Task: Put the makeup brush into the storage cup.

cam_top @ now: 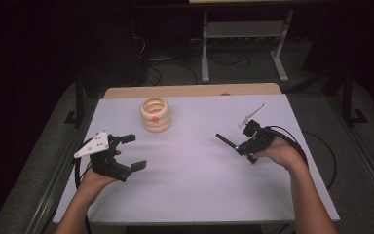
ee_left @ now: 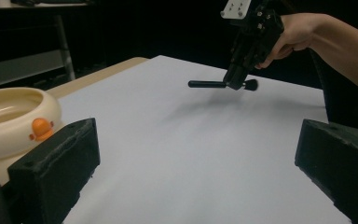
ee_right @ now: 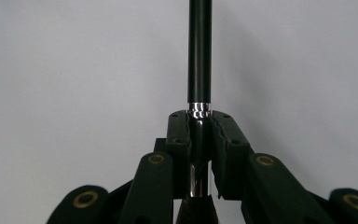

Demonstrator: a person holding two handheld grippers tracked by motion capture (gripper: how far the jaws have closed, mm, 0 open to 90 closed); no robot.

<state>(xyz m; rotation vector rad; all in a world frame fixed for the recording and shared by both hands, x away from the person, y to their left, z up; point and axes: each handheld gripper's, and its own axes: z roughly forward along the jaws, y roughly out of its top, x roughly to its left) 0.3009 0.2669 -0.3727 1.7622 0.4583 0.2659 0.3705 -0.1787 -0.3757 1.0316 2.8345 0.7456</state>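
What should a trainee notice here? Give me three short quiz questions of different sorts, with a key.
1. True or false: the right tool is shut on a black rod.
2. Multiple choice: the cream ringed pot with the orange spot stands (a) nearest the left tool, (b) nearest the right tool, (c) off the table.
3. Fill in: the left tool's jaws stand ____ with nothing between them.

Key:
1. True; in the right gripper view its pads clamp the rod at its shiny band.
2. a; in the left gripper view the pot sits just beyond one jaw.
3. open.
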